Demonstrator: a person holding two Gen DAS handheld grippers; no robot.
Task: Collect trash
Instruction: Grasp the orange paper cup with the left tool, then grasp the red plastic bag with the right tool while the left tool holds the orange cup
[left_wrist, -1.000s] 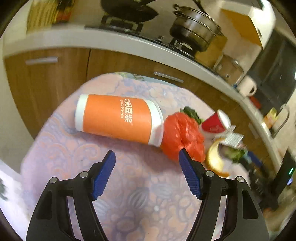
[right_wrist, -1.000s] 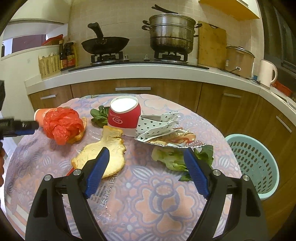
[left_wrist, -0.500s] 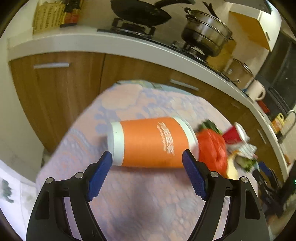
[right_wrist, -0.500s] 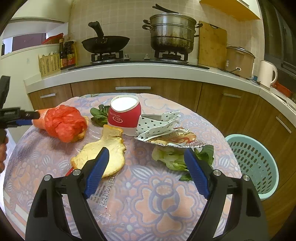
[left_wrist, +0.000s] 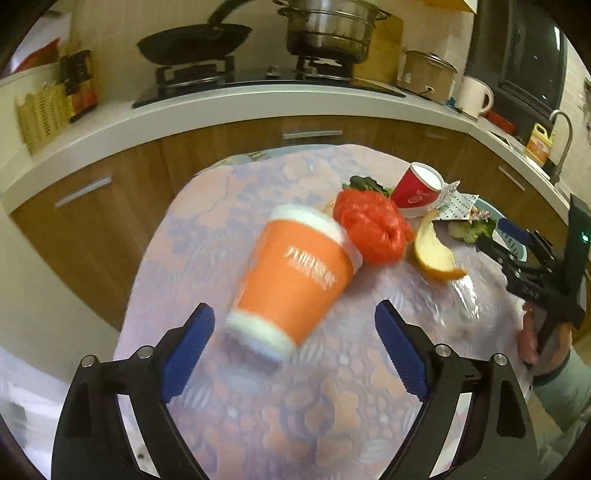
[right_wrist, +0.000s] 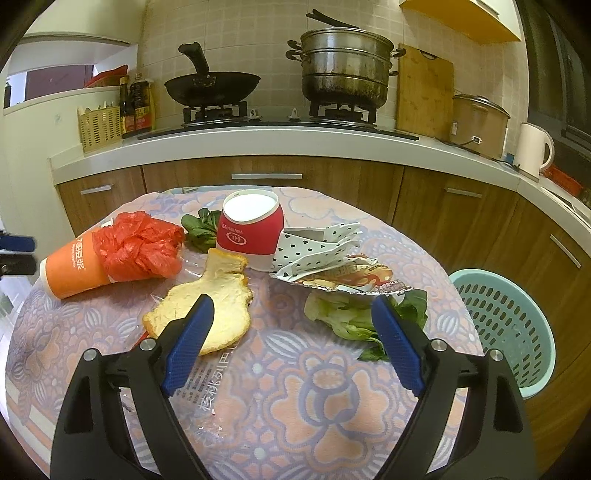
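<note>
An orange paper cup lies on its side on the round table, its base toward my open left gripper, which sits just short of it. A crumpled red plastic bag touches the cup's rim; both show in the right wrist view, cup and bag. My right gripper is open and empty above the table, near a yellow peel, a red cup, dotted paper, a snack wrapper and green leaves.
A teal laundry-style basket stands on the floor right of the table. A clear plastic film lies under my right gripper. Kitchen cabinets and a counter with wok and pot lie behind the table.
My left gripper has swung around the orange cup, which now points its base at the jaws instead of lying crosswise. The right gripper has not moved.
</note>
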